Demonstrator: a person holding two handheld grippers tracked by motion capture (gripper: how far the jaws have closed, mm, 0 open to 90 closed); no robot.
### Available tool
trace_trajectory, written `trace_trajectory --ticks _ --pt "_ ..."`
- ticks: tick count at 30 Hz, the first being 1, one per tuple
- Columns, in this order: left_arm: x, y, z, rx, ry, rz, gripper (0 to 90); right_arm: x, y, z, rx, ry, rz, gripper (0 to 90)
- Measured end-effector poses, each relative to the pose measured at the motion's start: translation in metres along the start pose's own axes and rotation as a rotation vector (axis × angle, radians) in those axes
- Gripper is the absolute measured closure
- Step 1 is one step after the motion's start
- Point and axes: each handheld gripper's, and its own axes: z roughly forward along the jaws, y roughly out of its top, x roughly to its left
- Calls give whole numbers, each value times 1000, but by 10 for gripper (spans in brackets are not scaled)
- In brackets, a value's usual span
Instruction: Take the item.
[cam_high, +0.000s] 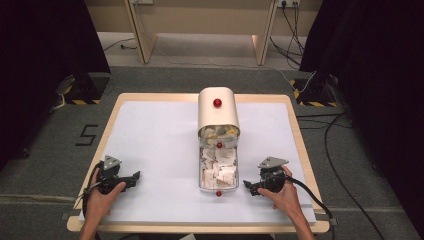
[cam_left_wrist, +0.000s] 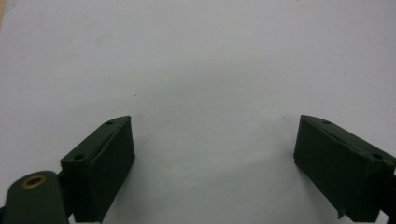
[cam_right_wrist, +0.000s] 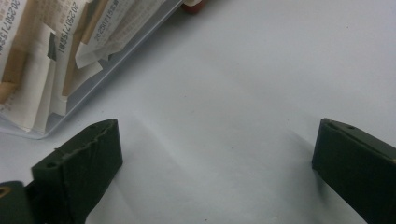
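One clear drawer (cam_high: 218, 172) of paper packets (cam_high: 220, 170) lies between two wide-open, empty tongs, left tongs (cam_high: 134, 177) and right tongs (cam_high: 248, 187).

White mat (cam_high: 150, 135) on wood table (cam_high: 299, 145), grey floor (cam_high: 45, 150) w/ cables (cam_high: 335, 150), black curtains (cam_high: 45, 45) both sides.

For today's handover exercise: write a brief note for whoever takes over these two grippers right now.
Left gripper: open, empty, resting on the white table cover.
Right gripper: open, empty, beside the clear drawer.
The drawer is pulled out of the cream box and packed with paper packets.
Done: drawer open.
Left: nothing gripped yet; probably the drawer's red knob or a packet comes next.
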Motion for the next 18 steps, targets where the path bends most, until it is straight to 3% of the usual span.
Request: trace_trajectory --ticks 3,4,12,18 --pt "0 0 0 0 -1 0 116 0 0 -1 -9 -1 3 69" --pt "0 0 0 0 0 0 116 -1 -1 -3 -29 -1 1 155" --pt "0 0 0 0 -1 0 116 -1 -2 -6 -47 -28 -15 182" --pt "0 0 0 0 -1 -1 116 0 -1 -25 -130 -17 18 249"
